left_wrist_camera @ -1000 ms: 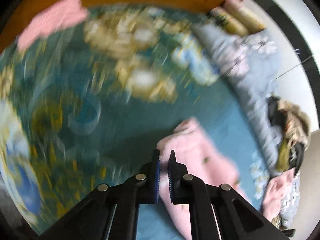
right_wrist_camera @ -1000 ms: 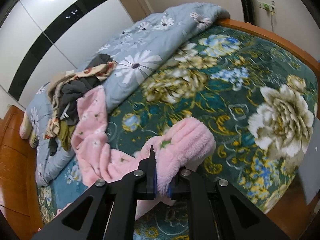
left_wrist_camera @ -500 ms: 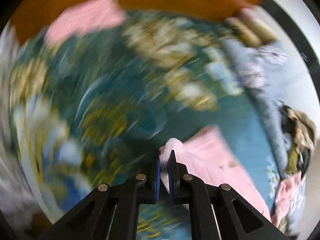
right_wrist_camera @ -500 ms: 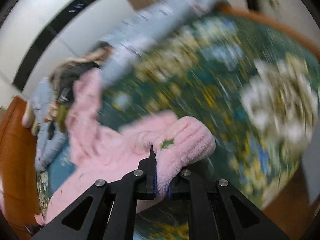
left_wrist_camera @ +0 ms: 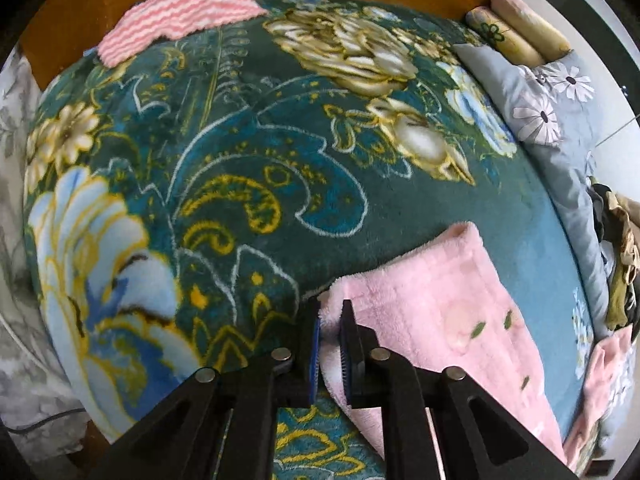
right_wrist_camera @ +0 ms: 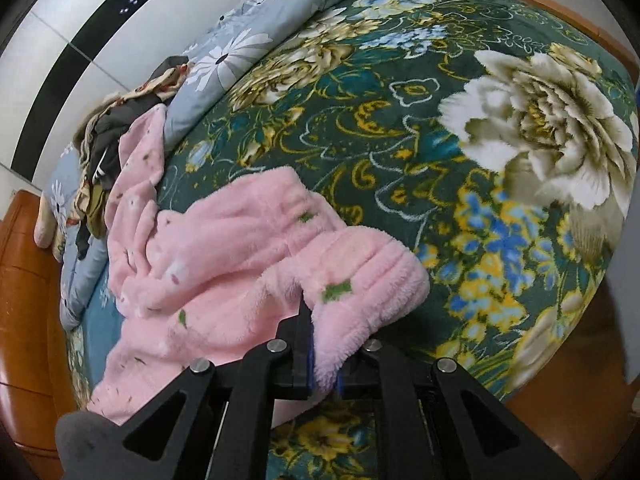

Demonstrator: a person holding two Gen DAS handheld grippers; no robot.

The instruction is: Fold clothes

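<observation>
Claws (left_wrist_camera: 330, 320) (right_wrist_camera: 324, 344) pinch pink fleece (right_wrist_camera: 240, 264) on floral blanket (left_wrist_camera: 260, 160) (bed).

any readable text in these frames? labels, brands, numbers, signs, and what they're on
None readable in either wrist view.
pink fleece garment: only a flower-and-leaf print, no tag or lettering showing.
green floral blanket: pattern only.
striped pink cloth: stripes only.
grey daisy quilt: print only.
pile of dark clothes: a small white mark on one, too small to read.
wardrobe panel: a few small light dots, not characters.
</observation>
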